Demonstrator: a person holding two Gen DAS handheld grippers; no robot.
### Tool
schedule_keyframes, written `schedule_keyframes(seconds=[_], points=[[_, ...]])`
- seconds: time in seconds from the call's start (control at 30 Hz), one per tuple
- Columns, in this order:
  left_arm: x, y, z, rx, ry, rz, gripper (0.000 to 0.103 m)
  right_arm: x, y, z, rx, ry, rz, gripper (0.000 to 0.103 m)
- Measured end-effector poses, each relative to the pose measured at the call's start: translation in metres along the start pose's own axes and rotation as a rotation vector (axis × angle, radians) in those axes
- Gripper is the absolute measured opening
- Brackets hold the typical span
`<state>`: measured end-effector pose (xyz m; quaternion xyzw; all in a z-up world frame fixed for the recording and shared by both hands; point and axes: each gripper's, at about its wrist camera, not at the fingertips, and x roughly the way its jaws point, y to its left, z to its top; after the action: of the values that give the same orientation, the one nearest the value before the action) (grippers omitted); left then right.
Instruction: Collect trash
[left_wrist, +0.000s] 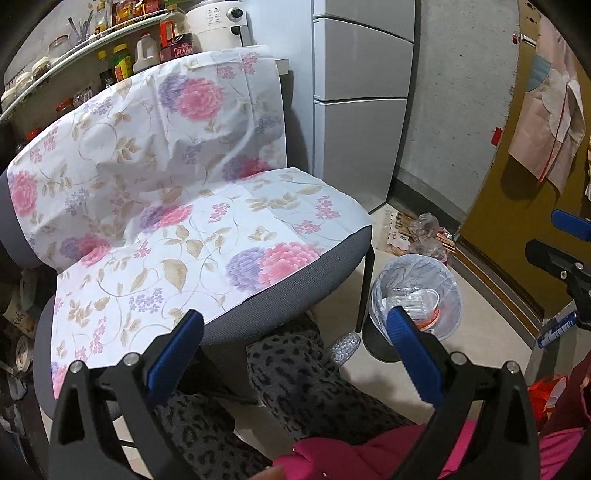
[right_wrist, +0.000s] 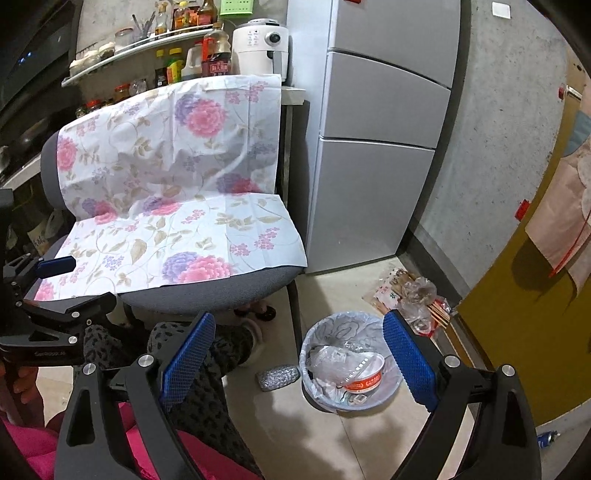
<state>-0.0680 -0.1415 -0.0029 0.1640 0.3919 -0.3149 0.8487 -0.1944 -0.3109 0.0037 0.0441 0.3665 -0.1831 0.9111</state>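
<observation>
A lined waste bin (right_wrist: 391, 384) stands on the floor right of the chair; it also shows in the left wrist view (left_wrist: 448, 295). Inside lie a red-and-white paper bowl (right_wrist: 364, 378) and clear plastic wrappers (right_wrist: 328, 360). More trash, a crumpled clear bag (right_wrist: 417, 295) with skewers and packets, lies on the floor by the fridge; it also shows in the left wrist view (left_wrist: 424, 232). My left gripper (left_wrist: 295, 343) is open and empty above the chair's front edge. My right gripper (right_wrist: 299, 350) is open and empty above the bin.
A grey chair (right_wrist: 207, 291) draped with a floral sheet (right_wrist: 177, 206) fills the left. A silver fridge (right_wrist: 373, 155) stands behind, a yellow door (right_wrist: 517, 332) on the right. A glittery slipper (right_wrist: 277, 376) lies beside the bin. The person's patterned legs are below.
</observation>
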Motion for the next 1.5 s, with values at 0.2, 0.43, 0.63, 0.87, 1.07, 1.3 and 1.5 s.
schedule_keyframes(seconds=[0.2,0.43,0.63,0.87,1.07,1.3,1.5], points=[[-0.0016,-0.0008,0.0009,-0.005,-0.004,0.005,0.096,0.0028,-0.0014,-0.0004,0.0,0.009,0.0,0.092],[-0.0036,-0.0021,0.0012,-0.011,-0.009,0.012,0.096,0.0041,-0.0019,-0.0012,0.003,0.008,-0.003,0.092],[-0.0035,-0.0003,0.0011,-0.009,-0.01,0.009,0.096,0.0062,-0.0015,-0.0022,0.004,0.011,-0.007,0.092],[-0.0046,0.0012,0.0016,-0.015,-0.014,0.013,0.096,0.0069,-0.0018,-0.002,0.002,0.012,-0.009,0.092],[-0.005,0.002,0.0016,-0.017,-0.015,0.013,0.096,0.008,-0.0013,-0.004,-0.001,0.015,-0.01,0.092],[-0.0047,0.0027,0.0018,-0.017,-0.016,0.012,0.096,0.008,-0.001,-0.0047,0.008,0.011,-0.016,0.092],[-0.0048,0.0035,0.0019,-0.021,-0.016,0.014,0.096,0.008,-0.0013,-0.0045,0.008,0.011,-0.016,0.092]])
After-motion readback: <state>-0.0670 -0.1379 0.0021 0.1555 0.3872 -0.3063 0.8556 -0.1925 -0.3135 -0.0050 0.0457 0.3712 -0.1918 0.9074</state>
